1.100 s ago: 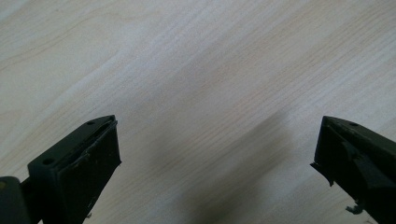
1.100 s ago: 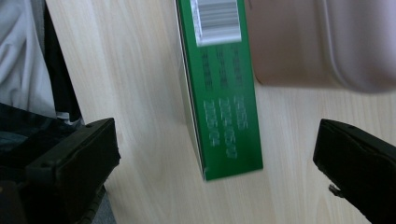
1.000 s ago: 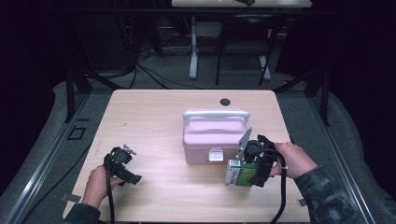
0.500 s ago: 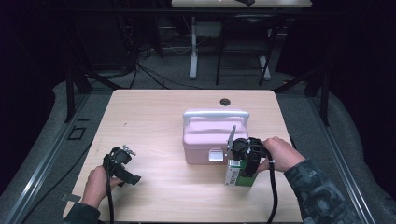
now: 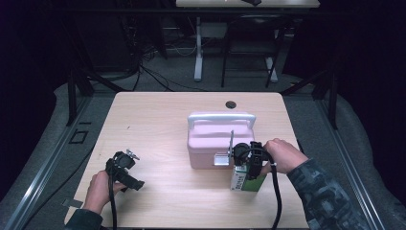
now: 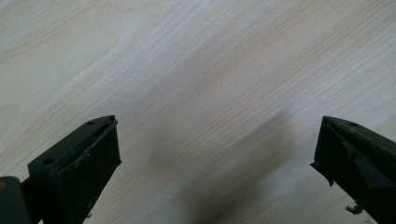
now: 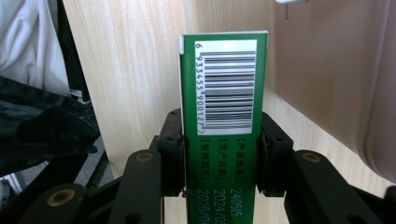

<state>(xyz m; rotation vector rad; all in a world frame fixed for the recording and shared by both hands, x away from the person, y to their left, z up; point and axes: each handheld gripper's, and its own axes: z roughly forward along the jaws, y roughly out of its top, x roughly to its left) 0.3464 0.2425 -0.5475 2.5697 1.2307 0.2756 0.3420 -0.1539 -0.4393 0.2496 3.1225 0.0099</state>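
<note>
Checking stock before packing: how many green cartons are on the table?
1. The green carton stands near the table's front edge, beside the pink box, clamped by the right gripper. More may hide inside the box.

From up above the near edge, the high camera looks forward and down over the whole table (image 5: 158,120), the pink box (image 5: 218,143) right of its middle. The left tongs' camera peers close at bare tabletop, well left of that box. The right tongs' camera sits tight against a green carton (image 7: 224,93), with the pink box just beside it, both shared with the high view.
</note>
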